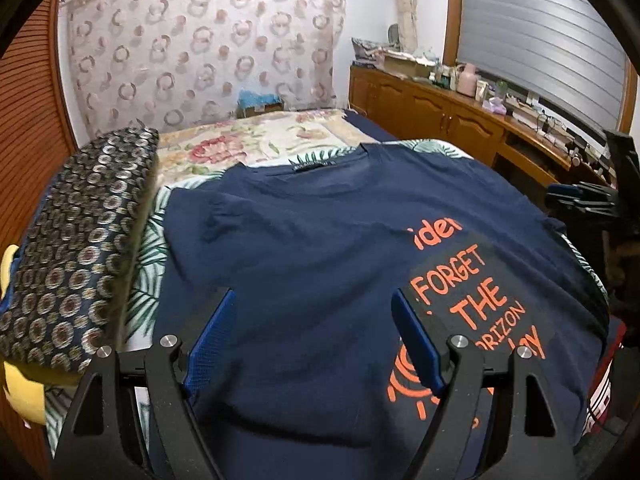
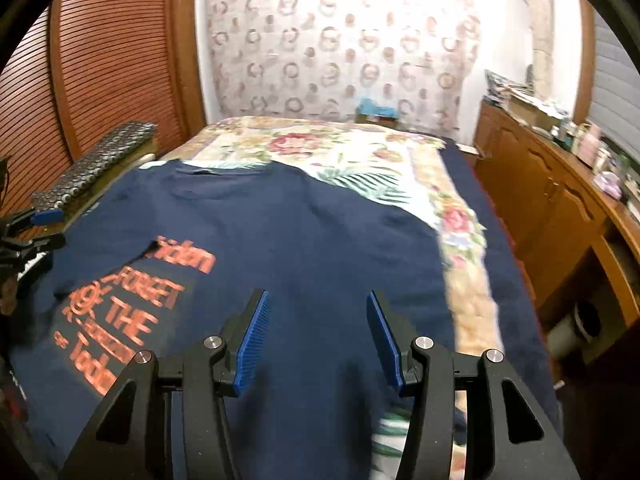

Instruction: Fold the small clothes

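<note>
Under my left gripper (image 1: 312,338), jaws wide and empty, the navy T-shirt (image 1: 320,240) lies flat on the bed (image 1: 256,136), collar away from me. My right gripper (image 2: 316,336), also empty, hangs nearer the shirt's right edge. Only the right view shows that edge; the left shows the folded patterned cloth (image 1: 80,240).

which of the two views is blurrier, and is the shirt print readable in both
Right wrist view is blurrier: the orange print on the navy t-shirt is smeared, the floral bedspread soft. Left wrist view is sharper: the print reads "FORGET THE", partly hidden behind a finger. Both show fisheye bending and dark corners.
</note>
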The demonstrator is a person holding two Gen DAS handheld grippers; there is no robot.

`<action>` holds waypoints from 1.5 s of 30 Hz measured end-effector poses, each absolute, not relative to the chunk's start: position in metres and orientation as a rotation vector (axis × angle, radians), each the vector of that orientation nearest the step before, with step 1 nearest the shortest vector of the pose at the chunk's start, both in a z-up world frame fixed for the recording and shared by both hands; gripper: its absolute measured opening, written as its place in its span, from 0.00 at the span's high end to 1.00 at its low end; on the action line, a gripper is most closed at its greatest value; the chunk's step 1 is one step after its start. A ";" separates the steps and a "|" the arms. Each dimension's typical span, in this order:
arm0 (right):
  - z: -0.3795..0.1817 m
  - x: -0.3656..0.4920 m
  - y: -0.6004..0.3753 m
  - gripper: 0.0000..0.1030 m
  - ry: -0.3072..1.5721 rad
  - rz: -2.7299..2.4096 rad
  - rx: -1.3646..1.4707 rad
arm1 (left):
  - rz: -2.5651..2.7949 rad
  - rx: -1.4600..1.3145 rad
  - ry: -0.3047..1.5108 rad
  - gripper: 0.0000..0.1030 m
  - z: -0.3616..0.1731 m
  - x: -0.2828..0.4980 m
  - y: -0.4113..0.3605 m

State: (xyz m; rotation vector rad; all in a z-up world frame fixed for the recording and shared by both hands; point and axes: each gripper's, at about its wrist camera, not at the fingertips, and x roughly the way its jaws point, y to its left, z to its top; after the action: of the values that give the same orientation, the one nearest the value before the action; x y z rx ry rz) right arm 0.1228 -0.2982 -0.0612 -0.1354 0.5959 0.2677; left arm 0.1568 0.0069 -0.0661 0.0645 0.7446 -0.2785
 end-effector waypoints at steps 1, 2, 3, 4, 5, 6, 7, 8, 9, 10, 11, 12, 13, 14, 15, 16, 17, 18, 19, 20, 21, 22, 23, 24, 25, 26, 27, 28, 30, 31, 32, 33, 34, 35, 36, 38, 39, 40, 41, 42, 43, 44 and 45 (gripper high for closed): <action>-0.064 0.120 -0.304 0.50 0.602 0.254 -0.132 | -0.281 0.069 0.755 0.22 -0.069 0.161 0.005; -0.068 0.119 -0.309 0.50 0.610 0.239 -0.125 | -0.282 0.074 0.764 0.22 -0.071 0.164 0.003; -0.071 0.119 -0.312 0.50 0.619 0.224 -0.119 | -0.284 0.079 0.774 0.22 -0.074 0.167 0.000; -0.076 0.117 -0.317 0.50 0.628 0.208 -0.111 | -0.287 0.085 0.784 0.22 -0.077 0.169 -0.001; -0.080 0.115 -0.322 0.50 0.636 0.193 -0.098 | -0.288 0.092 0.794 0.22 -0.080 0.172 -0.002; -0.086 0.114 -0.327 0.50 0.647 0.180 -0.078 | -0.288 0.097 0.800 0.22 -0.081 0.174 -0.001; -0.089 0.113 -0.331 0.50 0.656 0.171 -0.062 | -0.289 0.100 0.809 0.22 -0.083 0.176 -0.002; -0.091 0.114 -0.337 0.50 0.663 0.161 -0.050 | -0.291 0.102 0.817 0.22 -0.086 0.178 -0.002; -0.094 0.114 -0.339 0.50 0.671 0.152 -0.039 | -0.292 0.102 0.821 0.22 -0.087 0.179 -0.002; -0.097 0.114 -0.343 0.50 0.680 0.145 -0.022 | -0.294 0.102 0.830 0.22 -0.089 0.181 -0.003; -0.097 0.115 -0.344 0.50 0.688 0.143 -0.006 | -0.295 0.102 0.838 0.22 -0.090 0.183 -0.004; -0.098 0.115 -0.345 0.50 0.696 0.144 0.012 | -0.297 0.105 0.845 0.22 -0.092 0.185 -0.005; -0.097 0.115 -0.345 0.50 0.699 0.148 0.031 | -0.298 0.108 0.854 0.22 -0.093 0.187 -0.006; -0.095 0.113 -0.346 0.50 0.696 0.148 0.038 | -0.299 0.111 0.860 0.22 -0.095 0.189 -0.008; -0.095 0.112 -0.344 0.50 0.698 0.146 0.040 | -0.300 0.114 0.868 0.22 -0.095 0.190 -0.009; -0.092 0.112 -0.345 0.50 0.705 0.148 0.038 | -0.301 0.115 0.873 0.22 -0.096 0.191 -0.010; -0.091 0.112 -0.347 0.50 0.714 0.148 0.035 | -0.302 0.115 0.876 0.22 -0.097 0.192 -0.011; -0.090 0.112 -0.348 0.50 0.723 0.141 0.035 | -0.302 0.115 0.878 0.22 -0.097 0.192 -0.011; -0.089 0.113 -0.349 0.50 0.731 0.146 0.033 | -0.303 0.113 0.880 0.22 -0.098 0.193 -0.011; -0.089 0.111 -0.350 0.50 0.737 0.151 0.028 | -0.304 0.111 0.886 0.22 -0.099 0.194 -0.011; -0.089 0.108 -0.352 0.50 0.742 0.154 0.023 | -0.305 0.109 0.892 0.22 -0.100 0.194 -0.011; -0.089 0.110 -0.359 0.50 0.748 0.156 0.018 | -0.305 0.108 0.891 0.22 -0.100 0.194 -0.011; -0.087 0.110 -0.360 0.50 0.747 0.158 0.019 | -0.305 0.110 0.892 0.22 -0.100 0.195 -0.011; -0.086 0.114 -0.362 0.50 0.751 0.162 0.019 | -0.304 0.115 0.893 0.22 -0.100 0.195 -0.011; -0.085 0.114 -0.363 0.50 0.750 0.163 0.016 | -0.302 0.122 0.894 0.22 -0.100 0.195 -0.012; -0.084 0.115 -0.364 0.52 0.749 0.164 0.012 | -0.302 0.126 0.894 0.22 -0.101 0.196 -0.013; -0.084 0.116 -0.364 0.56 0.746 0.169 0.010 | -0.302 0.128 0.895 0.22 -0.101 0.197 -0.013; -0.084 0.117 -0.365 0.60 0.743 0.167 0.011 | -0.302 0.128 0.895 0.22 -0.101 0.197 -0.013; -0.083 0.120 -0.368 0.68 0.739 0.162 0.012 | -0.307 0.126 0.899 0.18 -0.102 0.198 -0.012; -0.086 0.121 -0.369 0.75 0.735 0.159 0.006 | -0.316 0.128 0.902 0.14 -0.102 0.198 -0.013; -0.087 0.121 -0.369 0.78 0.732 0.152 -0.005 | -0.320 0.136 0.905 0.10 -0.103 0.199 -0.015; -0.087 0.121 -0.368 0.83 0.731 0.148 -0.015 | -0.326 0.145 0.909 0.07 -0.104 0.199 -0.017; -0.087 0.122 -0.369 0.88 0.729 0.142 -0.030 | -0.336 0.156 0.918 0.00 -0.105 0.199 -0.020; -0.086 0.123 -0.367 0.89 0.724 0.135 -0.043 | -0.336 0.171 0.920 0.00 -0.106 0.199 -0.022; -0.084 0.124 -0.367 0.91 0.716 0.135 -0.046 | -0.337 0.172 0.921 0.00 -0.106 0.198 -0.023; -0.081 0.125 -0.365 0.93 0.695 0.139 -0.046 | -0.337 0.168 0.922 0.00 -0.106 0.199 -0.022; -0.076 0.125 -0.363 0.94 0.680 0.147 -0.046 | -0.337 0.168 0.921 0.00 -0.106 0.198 -0.022; -0.074 0.126 -0.361 0.94 0.670 0.159 -0.045 | -0.337 0.168 0.920 0.00 -0.106 0.198 -0.022; -0.072 0.127 -0.357 0.94 0.657 0.169 -0.048 | -0.337 0.169 0.921 0.00 -0.105 0.199 -0.022; -0.068 0.127 -0.353 0.95 0.641 0.179 -0.053 | -0.337 0.168 0.922 0.00 -0.106 0.199 -0.022; -0.064 0.127 -0.348 0.95 0.625 0.196 -0.058 | -0.338 0.167 0.922 0.00 -0.105 0.199 -0.021; -0.061 0.128 -0.342 0.95 0.614 0.211 -0.062 | -0.338 0.167 0.922 0.00 -0.106 0.199 -0.022; -0.057 0.128 -0.335 0.95 0.599 0.230 -0.069 | -0.337 0.168 0.922 0.00 -0.106 0.198 -0.022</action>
State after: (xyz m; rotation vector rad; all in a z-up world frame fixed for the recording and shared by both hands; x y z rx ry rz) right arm 0.1280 -0.3353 -0.0567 -0.0686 0.5993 0.2298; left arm 0.1984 -0.0220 -0.1056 0.1678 0.9215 -0.3372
